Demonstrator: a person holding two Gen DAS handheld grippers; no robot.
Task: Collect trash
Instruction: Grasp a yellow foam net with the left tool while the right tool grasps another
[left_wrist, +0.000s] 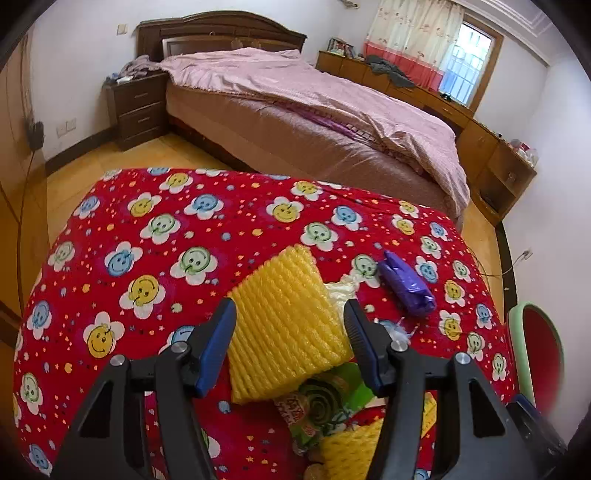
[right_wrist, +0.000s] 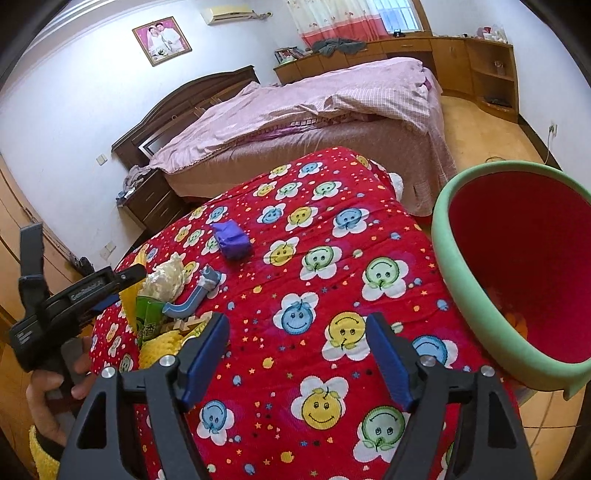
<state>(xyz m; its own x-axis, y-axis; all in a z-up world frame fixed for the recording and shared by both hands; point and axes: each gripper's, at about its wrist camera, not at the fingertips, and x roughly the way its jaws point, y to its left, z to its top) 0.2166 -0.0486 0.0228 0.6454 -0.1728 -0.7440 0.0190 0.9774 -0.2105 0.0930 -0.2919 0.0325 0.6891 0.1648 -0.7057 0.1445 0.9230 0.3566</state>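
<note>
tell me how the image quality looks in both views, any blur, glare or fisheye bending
Left wrist view: strong fisheye bending, the red quilt bulges and the corners go black; the window is blown out; the yellow foam net is sharp. Right wrist view: same curving, the bin rim looms large, the hand sits in shade.

A blanket (right_wrist: 314, 295) covers the table. On it lies a heap of trash: a foam net (left_wrist: 284, 325) on top of a snack wrapper (left_wrist: 325, 402), with crumpled paper (right_wrist: 166, 277) just behind. A small bag (left_wrist: 406, 284) lies apart, to the right. A bin (right_wrist: 517, 266) stands right of the table. A bed (left_wrist: 295, 122) is behind.
</note>
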